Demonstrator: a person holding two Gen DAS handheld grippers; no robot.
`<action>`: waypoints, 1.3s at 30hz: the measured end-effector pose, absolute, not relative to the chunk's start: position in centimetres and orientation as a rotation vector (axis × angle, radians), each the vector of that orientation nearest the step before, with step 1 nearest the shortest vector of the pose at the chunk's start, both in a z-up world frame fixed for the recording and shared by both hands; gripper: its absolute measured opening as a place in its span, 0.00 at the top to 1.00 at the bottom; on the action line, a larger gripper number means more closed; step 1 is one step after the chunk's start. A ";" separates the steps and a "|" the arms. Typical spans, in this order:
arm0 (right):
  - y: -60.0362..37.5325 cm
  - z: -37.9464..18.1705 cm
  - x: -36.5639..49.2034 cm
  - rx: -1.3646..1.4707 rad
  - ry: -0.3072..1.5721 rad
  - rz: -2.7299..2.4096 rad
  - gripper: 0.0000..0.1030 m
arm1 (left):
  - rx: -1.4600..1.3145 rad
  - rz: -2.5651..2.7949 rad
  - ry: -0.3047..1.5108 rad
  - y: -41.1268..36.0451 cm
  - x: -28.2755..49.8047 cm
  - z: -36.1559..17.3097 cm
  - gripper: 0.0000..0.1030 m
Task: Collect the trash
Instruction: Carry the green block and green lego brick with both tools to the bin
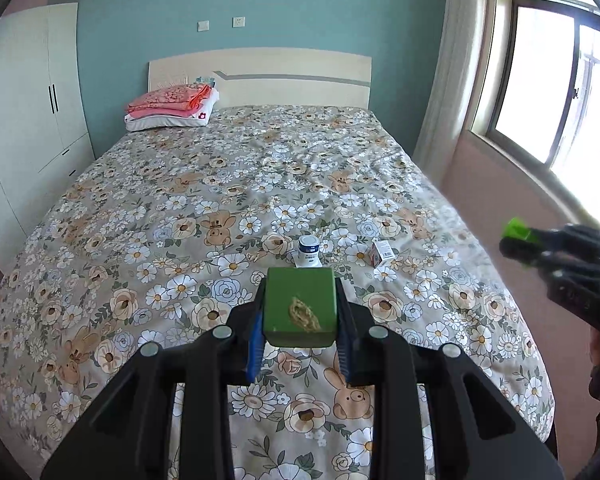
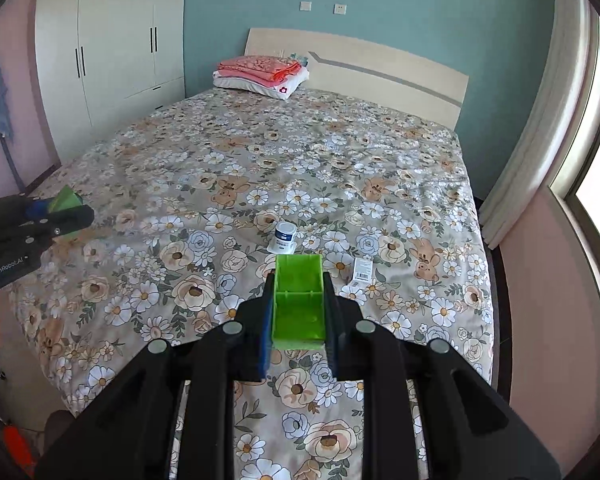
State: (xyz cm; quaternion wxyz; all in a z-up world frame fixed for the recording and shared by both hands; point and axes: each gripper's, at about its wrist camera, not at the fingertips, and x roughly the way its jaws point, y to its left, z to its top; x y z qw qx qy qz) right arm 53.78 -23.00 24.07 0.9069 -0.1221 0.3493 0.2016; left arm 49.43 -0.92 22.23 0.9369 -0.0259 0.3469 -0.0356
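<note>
Floral bedding (image 1: 228, 184) covers a wide bed that fills both views, with a white wardrobe (image 1: 24, 112) at the far left, folded pink linen (image 1: 168, 106) stacked by the headboard and a bright window (image 1: 548, 80) on the right.

Starting at the left, the left gripper (image 1: 300, 308) is clenched on a dark green block (image 1: 300, 306) with a tan scuffed patch on its upper face, held above the near part of the bed.

Just beyond that block, near the middle of the bedding, a small white bottle (image 1: 309, 251) with a blue band stands upright. A small white carton (image 1: 381, 253) with a barcode lies to its right, close by but not touching. Both look like the trash to be gathered, and neither is gripped.

Furthest right, the right gripper (image 2: 299, 304) is clamped on a bright green open-topped bin (image 2: 299, 302) with a divider inside; its compartments look empty.

My judgement is that the collecting has hardly begun: the container is in hand and aimed at the bed, yet the bottle and carton are still to be picked up, and nothing visible has gone into the bin.
</note>
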 end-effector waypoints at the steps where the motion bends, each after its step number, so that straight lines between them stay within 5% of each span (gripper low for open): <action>1: -22.6 24.7 52.2 -0.246 0.715 0.434 0.78 | -0.052 -0.078 0.700 -0.7 48.0 22.9 0.69; 16: -19.9 25.4 31.9 -0.303 0.649 0.507 0.78 | 0.033 -0.143 0.638 1.4 29.7 23.9 0.69; 39: -18.6 3.8 20.7 -0.378 0.891 0.552 0.78 | 0.097 -0.246 0.904 4.4 18.8 3.6 0.69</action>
